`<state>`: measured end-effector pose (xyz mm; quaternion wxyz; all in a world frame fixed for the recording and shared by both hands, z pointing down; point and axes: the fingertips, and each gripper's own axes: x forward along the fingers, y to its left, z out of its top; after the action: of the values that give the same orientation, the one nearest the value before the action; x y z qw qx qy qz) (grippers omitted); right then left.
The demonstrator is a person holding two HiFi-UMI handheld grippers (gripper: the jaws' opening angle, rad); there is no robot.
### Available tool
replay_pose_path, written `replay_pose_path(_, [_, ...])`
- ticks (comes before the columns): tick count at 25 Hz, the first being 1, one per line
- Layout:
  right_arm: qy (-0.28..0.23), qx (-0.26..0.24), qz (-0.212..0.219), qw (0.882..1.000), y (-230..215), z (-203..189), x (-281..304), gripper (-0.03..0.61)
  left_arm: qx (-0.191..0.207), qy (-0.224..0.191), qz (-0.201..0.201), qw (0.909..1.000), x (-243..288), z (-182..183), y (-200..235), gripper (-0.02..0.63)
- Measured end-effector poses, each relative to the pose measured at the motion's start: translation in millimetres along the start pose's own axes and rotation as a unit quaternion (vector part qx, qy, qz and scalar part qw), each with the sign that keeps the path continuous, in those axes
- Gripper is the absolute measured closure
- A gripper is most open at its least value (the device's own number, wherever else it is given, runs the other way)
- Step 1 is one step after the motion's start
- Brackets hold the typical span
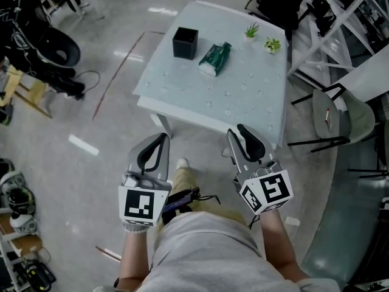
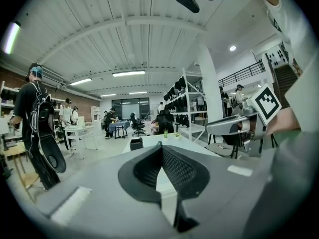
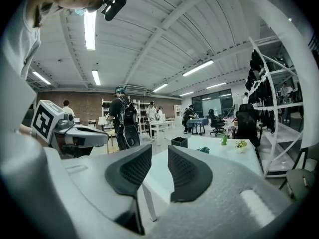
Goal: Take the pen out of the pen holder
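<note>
Entry: pen holder [image 1: 185,42], black, far side of desk [image 1: 243,96], beside green pack [image 1: 215,59]; pen inside too small to see. Your L tongs [image 1: 159,142]: tips together, empty. R tongs [image 1: 243,132]: narrow gap, empty. Risk: a slanted pull probably tips the holder.

Inside of the black pen holder [image 1: 185,42], too dark and small.

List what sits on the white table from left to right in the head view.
black pen holder → green packet → small potted plant → second potted plant
</note>
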<state>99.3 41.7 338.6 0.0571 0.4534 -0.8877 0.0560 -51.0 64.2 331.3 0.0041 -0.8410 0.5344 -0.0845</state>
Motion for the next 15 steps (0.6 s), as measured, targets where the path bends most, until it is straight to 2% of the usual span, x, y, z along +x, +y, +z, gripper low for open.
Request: replay_pose_path(15, [0.012, 0.010, -0.013, 1.000, -35.8, 27.2, 113.0, 0.471, -0.002, 0.002, -0.025, 0.9997, 94.8, 11.9, 85.3, 0.598])
